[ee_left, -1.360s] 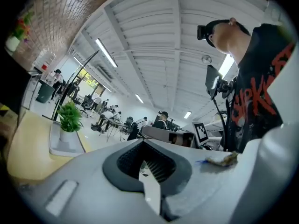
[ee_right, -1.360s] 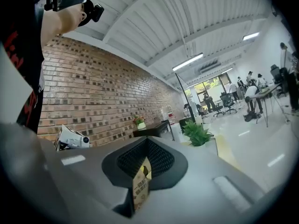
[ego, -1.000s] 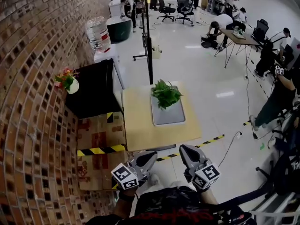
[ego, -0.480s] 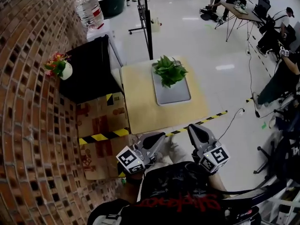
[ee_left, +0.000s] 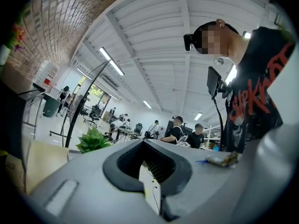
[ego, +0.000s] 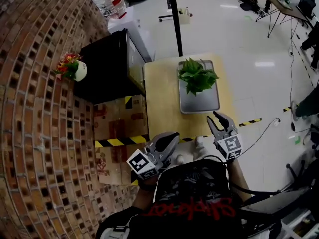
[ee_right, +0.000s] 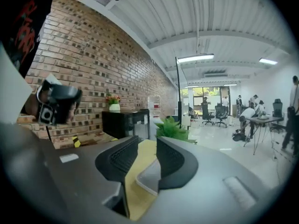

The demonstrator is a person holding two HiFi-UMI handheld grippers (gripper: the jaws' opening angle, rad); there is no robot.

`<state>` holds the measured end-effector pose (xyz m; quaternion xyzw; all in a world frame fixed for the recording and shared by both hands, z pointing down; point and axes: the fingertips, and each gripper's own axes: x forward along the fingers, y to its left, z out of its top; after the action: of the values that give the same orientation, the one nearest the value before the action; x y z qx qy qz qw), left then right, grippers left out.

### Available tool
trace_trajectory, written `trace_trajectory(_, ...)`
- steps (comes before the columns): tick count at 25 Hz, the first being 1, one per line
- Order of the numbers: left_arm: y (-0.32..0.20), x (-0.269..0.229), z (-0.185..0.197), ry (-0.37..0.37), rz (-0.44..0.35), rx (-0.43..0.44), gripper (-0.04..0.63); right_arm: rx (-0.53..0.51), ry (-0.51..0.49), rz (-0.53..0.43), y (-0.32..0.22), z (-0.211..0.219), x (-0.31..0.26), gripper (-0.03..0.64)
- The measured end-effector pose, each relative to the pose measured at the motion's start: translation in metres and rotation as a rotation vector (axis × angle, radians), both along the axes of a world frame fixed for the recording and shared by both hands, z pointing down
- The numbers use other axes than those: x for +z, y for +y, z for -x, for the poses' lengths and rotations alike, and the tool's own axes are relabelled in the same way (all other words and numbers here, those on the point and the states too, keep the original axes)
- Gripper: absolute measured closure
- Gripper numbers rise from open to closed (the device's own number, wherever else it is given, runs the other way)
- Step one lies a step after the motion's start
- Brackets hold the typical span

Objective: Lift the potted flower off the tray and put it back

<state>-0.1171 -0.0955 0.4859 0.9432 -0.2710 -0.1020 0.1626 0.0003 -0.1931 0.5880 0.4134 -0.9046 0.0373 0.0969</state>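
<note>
Brick wall [ego: 45, 133] fills the left side of the head view, and pale glossy floor [ego: 249, 44] spreads to the right. A light wooden table [ego: 162, 98] stands between them, just beside a black cabinet [ego: 107, 68] that sits against the wall. Yellow-and-black hazard tape [ego: 119, 142] runs along the floor at the table's near edge.

A grey tray [ego: 199, 103] lies on the right half of the table. The potted flower [ego: 198, 77], a leafy green plant, stands upright on the tray's far half; its leaves hide the pot.

The right gripper [ego: 221, 119] hangs over the table's near right corner, just short of the tray's near end and not touching it. Its jaws are opening, with nothing between them; only table and tray show through the gap. The left gripper [ego: 172, 138] is lower and to the left, at the table's near edge, well apart from the tray. Its jaw tips are together and it holds nothing.

On the cabinet's left end sits a small white vase of red and yellow flowers [ego: 72, 68].
</note>
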Motion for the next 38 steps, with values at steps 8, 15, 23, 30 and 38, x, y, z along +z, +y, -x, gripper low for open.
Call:
trace_trajectory(8, -0.088, -0.013, -0.046, -0.025, 0.071, -0.133, 0.601, -0.080, 0.066, 0.230, -0.115, -0.014, 0.159, 0.176)
trace_trajectory(15, -0.109, 0.016, -0.063, -0.120, 0.150, -0.230, 0.601, -0.143, 0.067, 0.368, -0.185, 0.023, 0.250, 0.054)
trace_trajectory(23, -0.126, 0.022, -0.056, -0.187, 0.161, -0.223, 0.601, -0.129, 0.040, 0.283, -0.249, 0.069, 0.261, 0.080)
trace_trajectory(30, -0.142, 0.021, -0.032, -0.163, 0.148, -0.203, 0.601, -0.084, 0.042, 0.280, -0.229, 0.063, 0.206, 0.094)
trace_trajectory(38, -0.172, 0.015, -0.005, -0.151, 0.071, -0.204, 0.601, -0.006, -0.008, 0.270, -0.203, 0.041, 0.059, 0.092)
